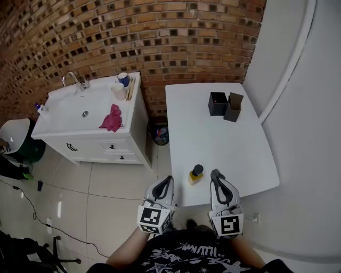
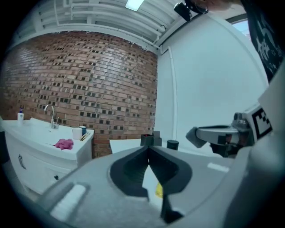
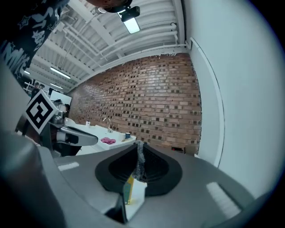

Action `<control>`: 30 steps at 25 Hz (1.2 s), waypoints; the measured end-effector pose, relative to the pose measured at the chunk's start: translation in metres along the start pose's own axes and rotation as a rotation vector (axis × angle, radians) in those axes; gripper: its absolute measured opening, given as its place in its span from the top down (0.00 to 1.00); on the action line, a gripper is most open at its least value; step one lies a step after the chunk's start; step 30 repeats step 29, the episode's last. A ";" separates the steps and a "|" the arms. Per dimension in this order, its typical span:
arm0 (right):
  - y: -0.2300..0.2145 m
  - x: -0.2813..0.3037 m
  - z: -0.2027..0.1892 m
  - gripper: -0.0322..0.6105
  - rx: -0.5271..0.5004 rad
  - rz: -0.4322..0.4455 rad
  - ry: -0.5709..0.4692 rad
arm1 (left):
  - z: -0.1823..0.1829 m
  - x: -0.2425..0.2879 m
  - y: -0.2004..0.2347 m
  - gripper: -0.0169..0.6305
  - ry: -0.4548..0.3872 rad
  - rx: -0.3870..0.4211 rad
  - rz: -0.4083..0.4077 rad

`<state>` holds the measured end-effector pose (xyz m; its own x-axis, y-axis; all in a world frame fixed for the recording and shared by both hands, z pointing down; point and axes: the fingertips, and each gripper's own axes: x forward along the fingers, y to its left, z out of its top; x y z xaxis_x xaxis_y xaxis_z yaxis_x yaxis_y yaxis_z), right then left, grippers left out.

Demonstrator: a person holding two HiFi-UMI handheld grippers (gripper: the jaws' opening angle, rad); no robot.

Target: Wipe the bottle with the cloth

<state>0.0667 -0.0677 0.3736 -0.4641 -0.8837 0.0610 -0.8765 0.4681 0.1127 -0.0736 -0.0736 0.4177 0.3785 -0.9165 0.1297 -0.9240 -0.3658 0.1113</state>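
Left claw (image 1: 169, 179), right claw (image 1: 215, 174) shut (empty); bottle (image 1: 196, 174) between them.

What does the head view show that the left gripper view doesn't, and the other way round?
Only the head view: the floor, the cabinet drawers and the person's forearm.

Only the left gripper view: the ceiling light, and the left gripper up close, its fingers pressed together with nothing between them.

Both: the brick wall, sink, pink cloth, black boxes, table and bottle.
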 end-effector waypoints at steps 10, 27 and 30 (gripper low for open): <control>0.018 -0.003 -0.012 0.89 -0.039 0.050 0.060 | -0.005 -0.007 -0.010 0.97 0.032 -0.046 -0.026; -0.003 0.040 0.022 0.89 -0.075 0.095 0.061 | 0.046 -0.023 0.049 0.97 -0.022 0.014 0.095; -0.016 0.055 0.022 0.89 -0.078 0.109 0.012 | 0.051 -0.018 0.052 0.97 -0.039 0.033 0.121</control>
